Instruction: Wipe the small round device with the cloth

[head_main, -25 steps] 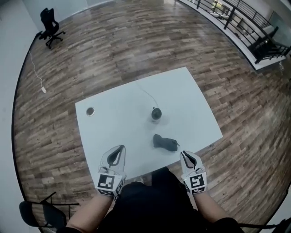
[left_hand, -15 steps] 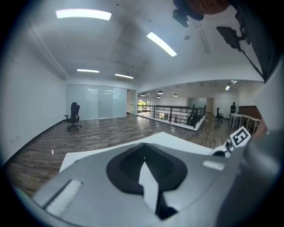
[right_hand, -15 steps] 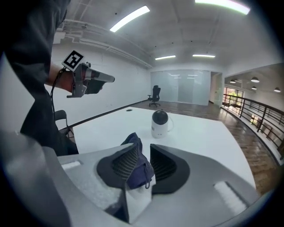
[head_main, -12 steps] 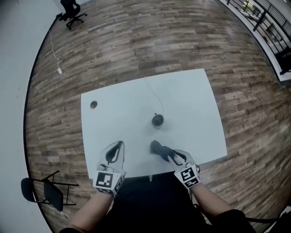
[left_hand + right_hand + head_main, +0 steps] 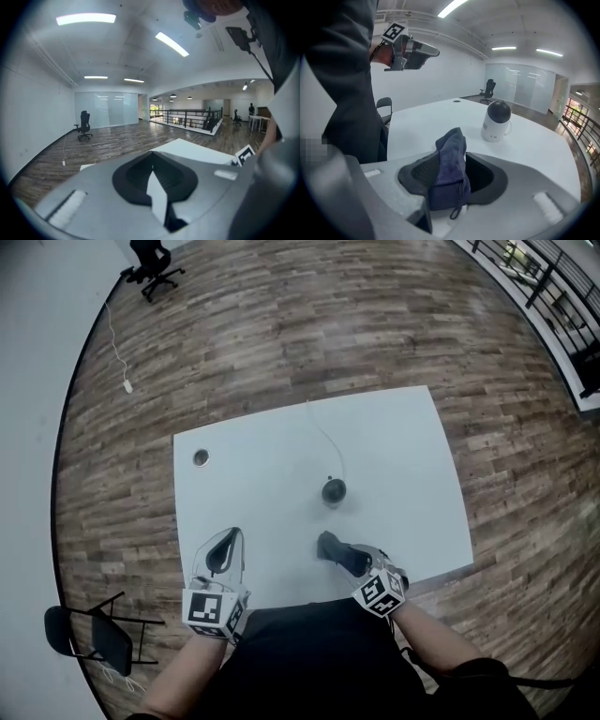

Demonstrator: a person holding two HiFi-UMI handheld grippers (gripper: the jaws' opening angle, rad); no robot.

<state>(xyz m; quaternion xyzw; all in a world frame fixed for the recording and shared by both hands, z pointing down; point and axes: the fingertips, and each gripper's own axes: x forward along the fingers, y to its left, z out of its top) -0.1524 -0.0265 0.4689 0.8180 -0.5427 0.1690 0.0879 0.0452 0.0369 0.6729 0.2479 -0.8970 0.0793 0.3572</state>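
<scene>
The small round device [image 5: 333,491], white with a dark dome, stands near the middle of the white table [image 5: 403,456]; in the right gripper view the device [image 5: 497,122] is ahead and to the right. A dark blue cloth [image 5: 334,548] lies bunched at the table's near edge. My right gripper [image 5: 349,557] is around it and its jaws are opening. The cloth [image 5: 449,174] stands between the dark pads with gaps on both sides. My left gripper [image 5: 228,534] hovers over the near left of the table, shut and empty, its tips meeting [image 5: 152,161].
A thin cable [image 5: 323,437] runs from the device toward the far edge. A small round grommet [image 5: 201,458] sits at the table's far left. An office chair [image 5: 150,259] stands far off on the wood floor, and a black chair [image 5: 94,638] is near my left.
My right gripper moved forward and left from the table's edge onto the cloth, and its jaws went from closed to spread around it. The left gripper stayed about where it was.
</scene>
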